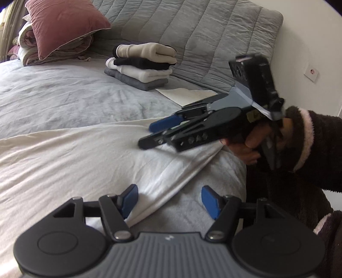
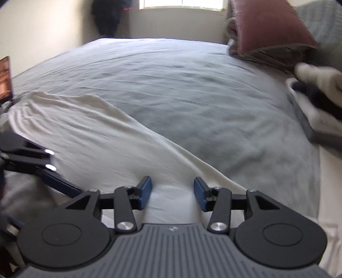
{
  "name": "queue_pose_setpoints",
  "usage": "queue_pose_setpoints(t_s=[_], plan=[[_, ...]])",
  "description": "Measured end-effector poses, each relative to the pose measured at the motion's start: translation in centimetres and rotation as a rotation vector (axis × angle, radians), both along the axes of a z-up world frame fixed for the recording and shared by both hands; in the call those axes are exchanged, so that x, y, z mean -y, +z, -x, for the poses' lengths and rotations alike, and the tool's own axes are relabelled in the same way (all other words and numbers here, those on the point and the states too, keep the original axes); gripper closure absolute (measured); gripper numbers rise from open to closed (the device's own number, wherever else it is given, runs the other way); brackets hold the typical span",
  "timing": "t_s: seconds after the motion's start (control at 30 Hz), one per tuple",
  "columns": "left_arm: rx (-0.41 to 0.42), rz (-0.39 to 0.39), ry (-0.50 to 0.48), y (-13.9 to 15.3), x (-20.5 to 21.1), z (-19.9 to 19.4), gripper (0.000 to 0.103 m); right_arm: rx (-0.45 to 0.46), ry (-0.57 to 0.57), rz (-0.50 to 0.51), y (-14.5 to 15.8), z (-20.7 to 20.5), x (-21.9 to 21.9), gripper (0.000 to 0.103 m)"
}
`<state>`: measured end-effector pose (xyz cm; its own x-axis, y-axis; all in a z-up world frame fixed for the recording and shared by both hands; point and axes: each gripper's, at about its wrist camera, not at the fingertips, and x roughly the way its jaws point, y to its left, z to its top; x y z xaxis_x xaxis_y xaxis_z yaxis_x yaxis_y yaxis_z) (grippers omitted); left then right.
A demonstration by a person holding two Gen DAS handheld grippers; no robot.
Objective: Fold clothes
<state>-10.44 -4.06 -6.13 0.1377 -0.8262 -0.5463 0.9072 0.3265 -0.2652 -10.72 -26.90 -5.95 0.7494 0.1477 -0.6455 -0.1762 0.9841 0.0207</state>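
I have a white garment (image 1: 89,162) spread flat on the bed (image 1: 64,100), lying on the pale grey-blue cover near the edge closest to me. In the right wrist view its long axis runs slantwise, from the lower right by my right gripper (image 2: 172,193) up toward the far left, where it narrows into bunched folds. I cannot tell which end is the collar or hem.

My left gripper (image 1: 168,201) has its blue pads apart, straddling a raised crease at the garment's edge; the left pad touches or sits just beside the cloth, the right pad hangs over bare cover, and nothing is pinched. My right gripper's jaws are also parted, with white cloth lying between the pads but not pressed by them. In the left wrist view that gripper leans down over the cloth, gripped by a hand (image 1: 252,147) in a dark fuzzy sleeve (image 1: 316,139) with a pink band.

Farther out, a stack of folded clothes (image 1: 141,66) sits on the cover, cream on top, then black, white and grey. Behind it a quilted grey blanket (image 1: 192,32) leans against the white wall (image 1: 310,42). A dusty-pink pillow (image 1: 64,25) rests on rolled bedding in the corner. A window (image 2: 181,4) glows at the far side of the room.

The right wrist view is motion-blurred; the stack there is smeared and cut off at the right edge. A screen (image 2: 5,77) at the left edge is only partly in frame.
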Motion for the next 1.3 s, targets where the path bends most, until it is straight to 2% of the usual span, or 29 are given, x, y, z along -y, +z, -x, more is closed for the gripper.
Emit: queue_pose_setpoints(t_s=[0.03,0.23,0.37,0.53,0.63,0.73,0.87,1.0,1.03,1.1,1.13,1.17,1.2,1.3], plan=[[0.004,-0.002,-0.001,0.0,0.0,0.1,0.036,-0.001,-0.034,-0.018,0.0,-0.1,1.1,0.051],[0.012,0.002,0.001,0.0,0.0,0.2,0.034,-0.002,-0.243,0.032,1.1,0.1,6.9,0.048],[-0.014,0.046,0.022,0.3,-0.4,-0.1,0.034,0.036,-0.377,-0.011,2.6,2.7,9.8,0.044],[-0.022,0.048,0.052,0.5,-0.2,-0.4,0.034,-0.012,-0.578,-0.018,3.3,7.1,11.6,0.044],[-0.026,0.045,0.074,0.6,-0.3,-0.5,0.034,-0.052,-0.687,-0.079,3.2,9.9,12.3,0.044],[-0.048,0.039,0.117,0.7,-0.5,-0.7,0.032,-0.077,-0.738,-0.169,2.6,11.8,12.8,0.044],[-0.085,0.058,0.160,1.1,-1.2,-0.7,0.030,-0.069,-0.772,-0.238,1.6,12.0,12.8,0.043],[-0.101,0.095,0.184,1.6,-2.3,-0.6,0.028,-0.040,-0.773,-0.167,0.7,11.0,11.7,0.042],[-0.116,0.106,0.192,1.6,-2.5,-0.8,0.028,-0.035,-0.773,-0.138,0.6,10.8,11.3,0.044],[-0.159,0.132,0.209,1.7,-3.1,-1.3,0.028,-0.038,-0.741,-0.099,0.5,10.4,10.5,0.070],[-0.185,0.148,0.217,1.8,-3.3,-1.6,0.028,-0.042,-0.725,-0.087,0.6,10.2,10.2,0.074],[-0.215,0.166,0.223,1.8,-3.6,-1.9,0.028,-0.045,-0.713,-0.089,0.7,10.0,10.0,0.090],[-0.248,0.184,0.227,1.7,-3.9,-2.2,0.028,-0.048,-0.702,-0.094,0.9,9.9,9.9,0.095],[-0.350,0.236,0.236,1.4,-4.4,-3.2,0.028,-0.012,-0.666,-0.108,1.8,9.6,8.7,0.095]])
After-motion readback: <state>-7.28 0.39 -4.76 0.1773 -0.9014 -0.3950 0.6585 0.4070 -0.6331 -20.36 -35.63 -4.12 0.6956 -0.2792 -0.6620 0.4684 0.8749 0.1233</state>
